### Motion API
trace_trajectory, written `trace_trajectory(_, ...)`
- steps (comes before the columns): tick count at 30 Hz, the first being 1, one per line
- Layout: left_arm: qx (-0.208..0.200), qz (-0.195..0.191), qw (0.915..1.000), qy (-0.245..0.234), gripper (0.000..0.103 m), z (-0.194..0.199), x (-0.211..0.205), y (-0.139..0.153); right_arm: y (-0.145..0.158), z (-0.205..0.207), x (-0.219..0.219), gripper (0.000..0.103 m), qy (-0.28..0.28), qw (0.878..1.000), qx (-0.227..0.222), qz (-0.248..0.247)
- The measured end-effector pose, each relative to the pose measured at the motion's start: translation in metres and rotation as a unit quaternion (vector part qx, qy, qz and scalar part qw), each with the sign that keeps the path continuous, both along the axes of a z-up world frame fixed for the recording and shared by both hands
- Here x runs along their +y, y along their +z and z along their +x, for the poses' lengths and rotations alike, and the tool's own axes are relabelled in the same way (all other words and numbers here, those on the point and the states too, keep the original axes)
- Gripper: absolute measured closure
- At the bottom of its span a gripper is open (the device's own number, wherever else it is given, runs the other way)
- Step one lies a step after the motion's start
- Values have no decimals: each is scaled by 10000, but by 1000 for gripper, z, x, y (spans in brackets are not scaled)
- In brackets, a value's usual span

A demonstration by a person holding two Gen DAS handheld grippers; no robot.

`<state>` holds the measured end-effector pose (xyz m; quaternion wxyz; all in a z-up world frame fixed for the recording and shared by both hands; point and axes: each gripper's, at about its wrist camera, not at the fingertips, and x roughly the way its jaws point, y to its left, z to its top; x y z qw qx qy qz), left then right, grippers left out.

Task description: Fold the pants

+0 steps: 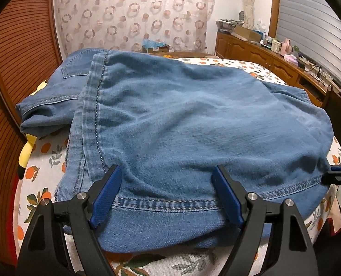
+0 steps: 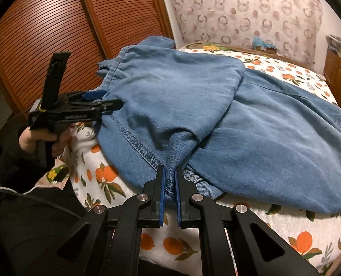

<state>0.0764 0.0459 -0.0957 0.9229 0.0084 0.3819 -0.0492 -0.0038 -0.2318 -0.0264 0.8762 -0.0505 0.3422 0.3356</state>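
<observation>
Folded denim pants (image 1: 182,119) on orange-print bed (image 2: 297,225); right gripper (image 2: 169,172) jaws clenched on hem fold, left gripper (image 1: 166,172) jaws released, straddling hem.

Each fisheye camera rides on its own hand-held gripper, angled down and very close over the pants (image 1: 193,119) on the bed (image 1: 44,161). The left looks toward 12 o'clock, the right toward 11. Both share the denim and patterned curtain (image 2: 239,11).
</observation>
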Motion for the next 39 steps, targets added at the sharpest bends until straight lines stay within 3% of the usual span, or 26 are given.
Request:
trace_trajectory(5,-56,-1,10000,4,20,-1,0,-2,6,1,-16,90,-218,9994,-50,246)
trace_trajectory(10,-155,51,9999,18,17,-3,-3,-4,13,2,-43,81,-819,9960,-280,220)
trace_trajectory(15,-201,121,9997,54,16,-3,-5,-4,22,3,-81,60,-1529,9862,-632,52)
trace_trajectory(25,-169,152,9997,70,16,-2,-8,-2,28,4,-148,55,-2697,9592,-850,-23)
trace_trajectory(32,-388,-40,9991,-163,16,-7,-20,22,15,12,-169,48,-3147,9472,-608,-12)
trace_trajectory(39,-510,-35,9968,-618,16,-5,-53,38,2,26,-176,48,-3264,9449,-207,155)
